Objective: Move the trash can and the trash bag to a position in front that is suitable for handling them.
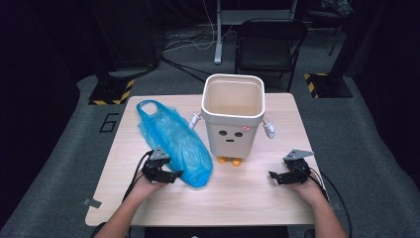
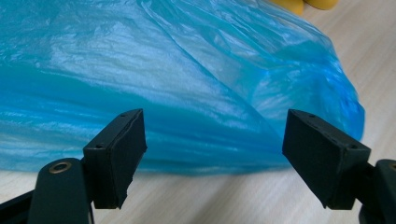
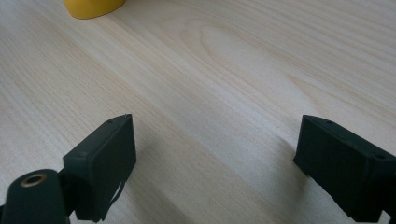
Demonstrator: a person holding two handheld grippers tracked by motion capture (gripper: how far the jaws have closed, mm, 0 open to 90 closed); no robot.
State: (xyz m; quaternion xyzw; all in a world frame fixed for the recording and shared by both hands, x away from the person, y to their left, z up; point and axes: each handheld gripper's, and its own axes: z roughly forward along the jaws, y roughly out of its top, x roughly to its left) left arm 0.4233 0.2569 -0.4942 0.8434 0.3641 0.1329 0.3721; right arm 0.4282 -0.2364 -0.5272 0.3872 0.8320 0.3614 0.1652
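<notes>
Pale wood grain runs across the table (image 1: 247,198), and at its near edge a person's two forearms come in, each hand carrying a black gripper. The left gripper (image 1: 174,175) rests low on the table at the near left, its tips just at the rounded near end of the blue plastic bag (image 1: 181,144). In the left gripper view its jaws stand wide apart with the bag's (image 2: 187,84) crinkled, glossy film directly ahead of them and nothing pinched between the pads (image 2: 119,154); whether a tip brushes the plastic cannot be told. The right gripper (image 1: 274,176) rests at the near right, well apart from the bag, pointing inward toward the middle of the table. Its jaws are also spread, with bare wood (image 3: 210,93) between them.

Farther back, the bag lies flat and slantwise on the left half of the table, its handle loop at the far end. Just beside it, at the centre, stands a white bin (image 1: 233,116) with a plain face, small arms and orange feet (image 1: 229,160), upright and open-topped. Beyond the table stands a dark folding chair (image 1: 267,44) on grey floor.
</notes>
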